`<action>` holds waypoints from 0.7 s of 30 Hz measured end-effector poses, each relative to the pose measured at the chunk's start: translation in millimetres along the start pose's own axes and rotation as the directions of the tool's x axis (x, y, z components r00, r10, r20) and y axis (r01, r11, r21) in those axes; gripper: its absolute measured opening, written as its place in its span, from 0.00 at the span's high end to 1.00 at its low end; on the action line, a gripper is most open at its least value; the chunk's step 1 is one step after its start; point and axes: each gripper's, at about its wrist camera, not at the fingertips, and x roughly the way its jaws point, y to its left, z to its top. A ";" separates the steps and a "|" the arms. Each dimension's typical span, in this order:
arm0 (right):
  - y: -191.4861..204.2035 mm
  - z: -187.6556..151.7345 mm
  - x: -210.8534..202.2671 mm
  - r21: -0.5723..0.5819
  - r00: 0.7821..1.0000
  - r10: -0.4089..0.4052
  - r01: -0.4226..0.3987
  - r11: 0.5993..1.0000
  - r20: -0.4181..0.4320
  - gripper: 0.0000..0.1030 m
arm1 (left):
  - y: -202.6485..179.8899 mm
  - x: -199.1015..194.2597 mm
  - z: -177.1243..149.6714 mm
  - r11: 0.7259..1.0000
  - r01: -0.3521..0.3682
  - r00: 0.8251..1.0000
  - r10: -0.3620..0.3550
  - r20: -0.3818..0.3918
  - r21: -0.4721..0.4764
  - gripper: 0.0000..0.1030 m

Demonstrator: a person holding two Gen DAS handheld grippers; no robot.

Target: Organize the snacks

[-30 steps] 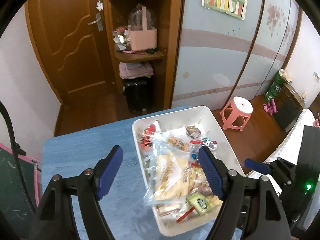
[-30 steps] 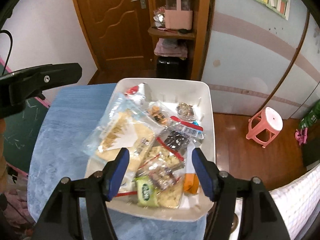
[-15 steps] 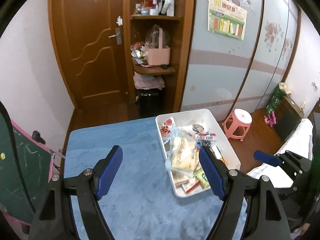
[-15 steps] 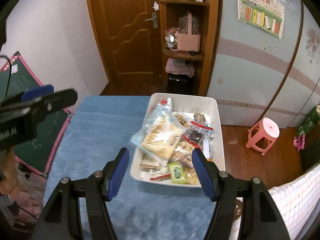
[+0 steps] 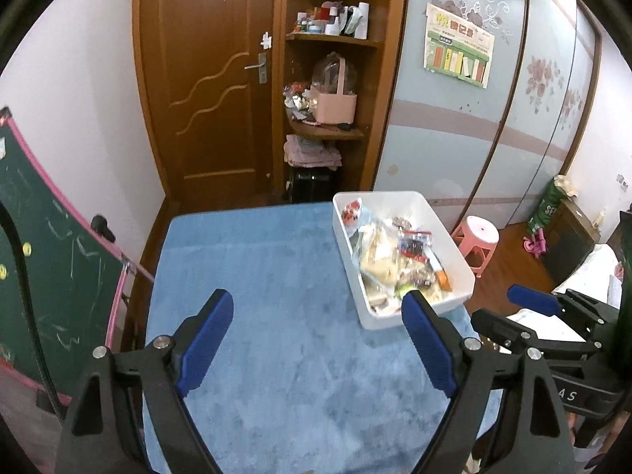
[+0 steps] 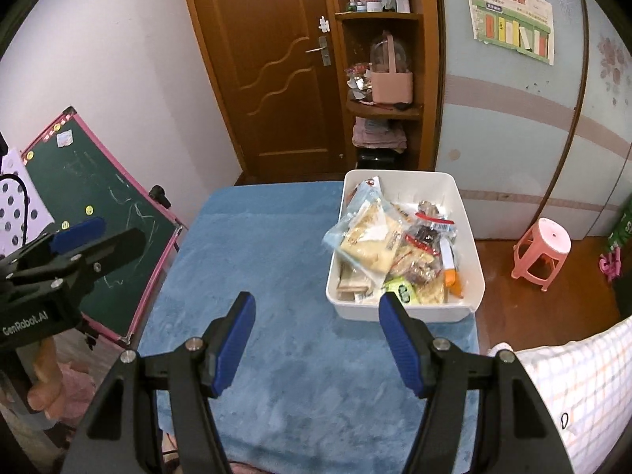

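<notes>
White bin point(image 6: 470, 245) (crammed) of snacks point(image 6: 395, 249)

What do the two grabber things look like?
Both the left gripper and the right gripper are black frames with silver screws and two fingers padded in ribbed blue. White "GenRobot.AI" lettering marks the left one's body, and a black cable curves beside it.
</notes>
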 end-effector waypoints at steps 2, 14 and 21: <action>5.1 -9.4 -2.3 -0.009 1.000 -0.003 0.003 1.000 0.000 0.36 | 3.8 -3.6 -15.0 1.000 0.008 1.000 -0.008 -0.013 -0.015 0.11; 27.2 -59.5 -26.6 0.007 0.995 -0.056 0.055 0.998 0.087 0.36 | 2.3 -29.0 -64.5 0.995 -0.075 0.996 0.078 0.039 -0.063 0.06; 24.2 -75.6 -27.0 0.043 0.996 -0.055 0.052 0.998 0.072 0.36 | -8.0 -38.7 -84.3 0.991 -0.123 0.990 0.126 0.058 -0.047 0.05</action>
